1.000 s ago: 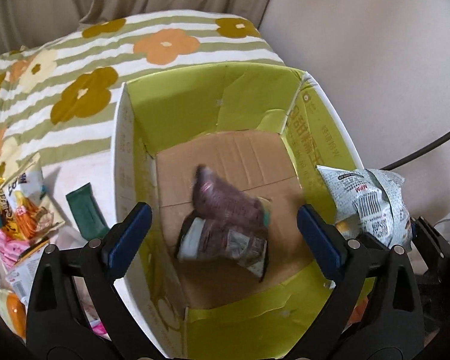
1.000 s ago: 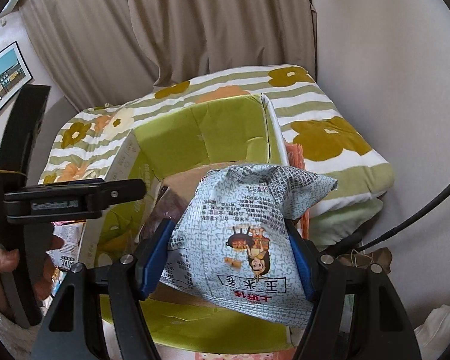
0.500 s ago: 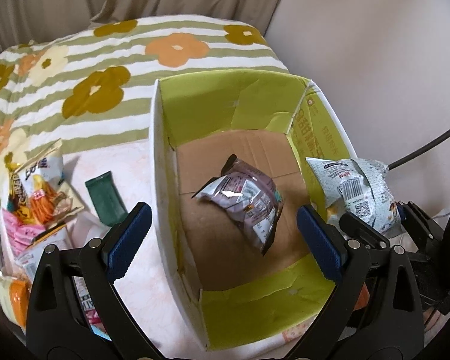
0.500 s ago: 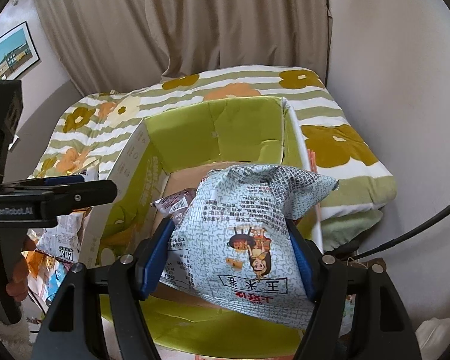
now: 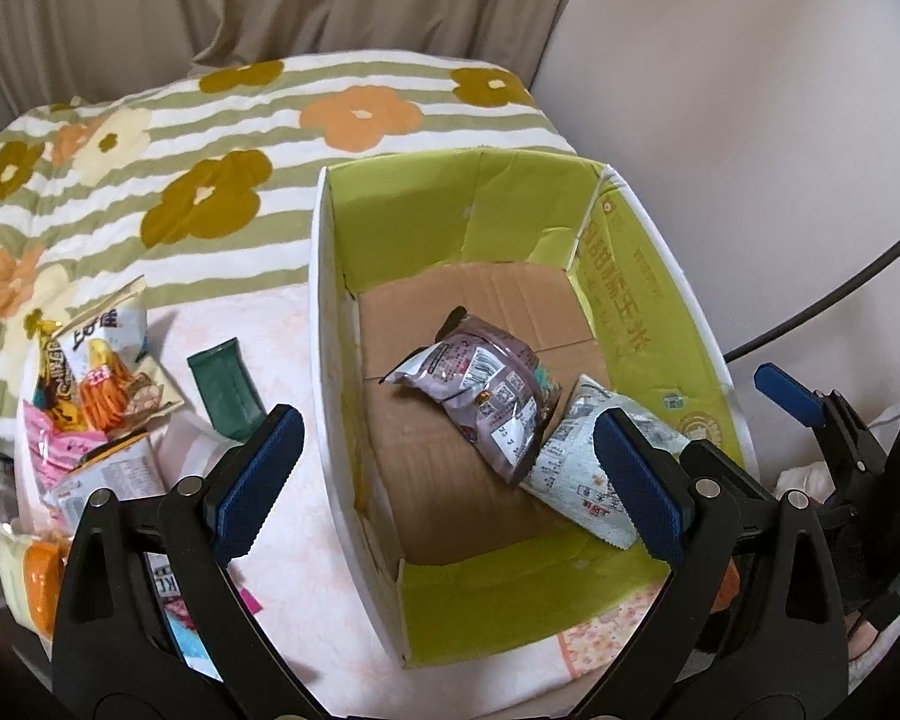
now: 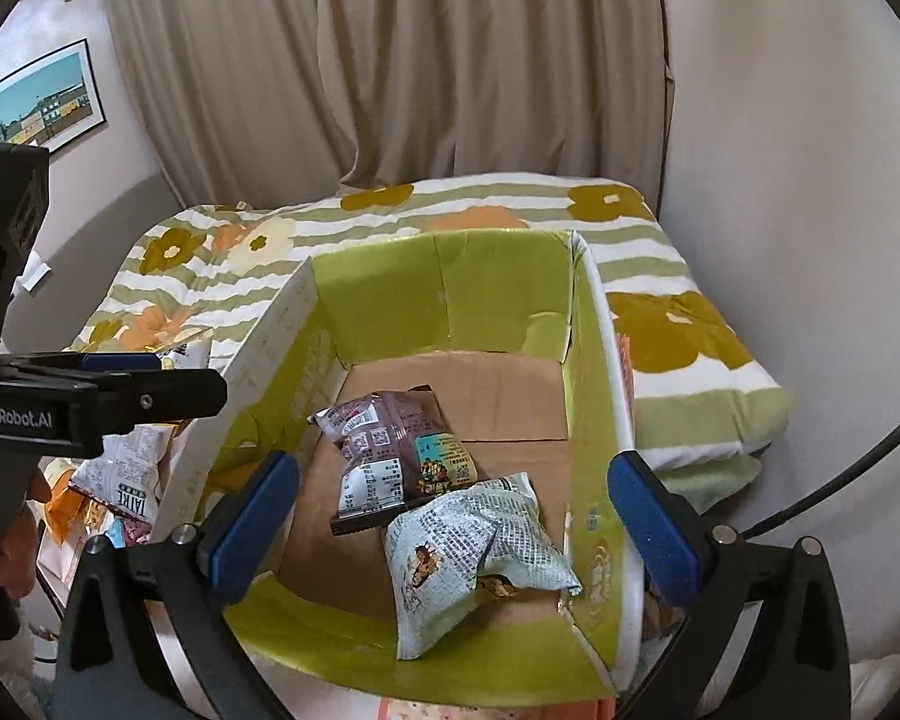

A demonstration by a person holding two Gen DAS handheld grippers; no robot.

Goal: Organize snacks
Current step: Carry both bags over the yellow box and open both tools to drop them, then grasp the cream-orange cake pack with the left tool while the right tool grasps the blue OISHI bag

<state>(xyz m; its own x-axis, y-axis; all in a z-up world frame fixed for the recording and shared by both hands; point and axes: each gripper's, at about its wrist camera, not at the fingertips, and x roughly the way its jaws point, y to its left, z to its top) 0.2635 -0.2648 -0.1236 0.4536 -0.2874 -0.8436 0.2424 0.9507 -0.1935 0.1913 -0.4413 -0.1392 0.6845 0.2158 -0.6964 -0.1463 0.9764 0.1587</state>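
Both my claws hang open over the box (image 6: 597, 324) — next I steer the left claw (image 5: 444, 480) low onto the green packet (image 5: 225, 387) (edge-on).

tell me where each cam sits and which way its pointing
Left wrist: rides the left gripper, above the box's near left corner, looking down into the green-lined box and at loose snack packets on the bed; its own open fingers and part of the right gripper show.
Right wrist: rides the right gripper, at the box's near side, facing the curtain; its open fingers and the left gripper show.
Shared: box, purple packet, pale blue packet.
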